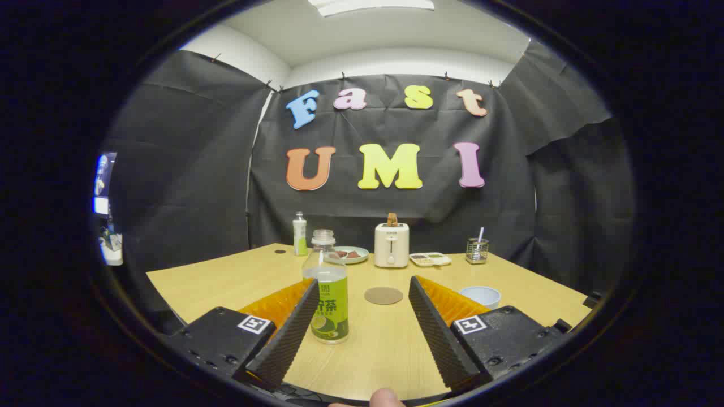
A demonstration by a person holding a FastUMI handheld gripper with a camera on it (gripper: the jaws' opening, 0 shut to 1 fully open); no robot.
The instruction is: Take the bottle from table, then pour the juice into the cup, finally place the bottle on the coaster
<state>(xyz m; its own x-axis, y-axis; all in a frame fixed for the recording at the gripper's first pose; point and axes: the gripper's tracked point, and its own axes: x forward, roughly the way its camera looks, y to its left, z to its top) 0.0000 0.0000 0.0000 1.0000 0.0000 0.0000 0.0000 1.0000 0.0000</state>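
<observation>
Your fingertip (386, 397) shows at the very bottom, then the gripper (362, 305) with jaws released and spread wide, grasping nothing. Bottle (328, 294) stands upright on the desk (226, 277), uncapped, between the jaws but hard against the left one, so you're off-centre; shift left before you clench or it may tip. Coaster (383, 295) lies flat just beyond the jaws, mid-gap, likely set close so the put-down is short. Cup (480, 295) sits behind the right jaw, upright, within easy reach for pouring. Toaster (391, 244), plate (350, 255) and a second bottle (300, 234) line the far edge, well apart. Grasp not yet made.
</observation>
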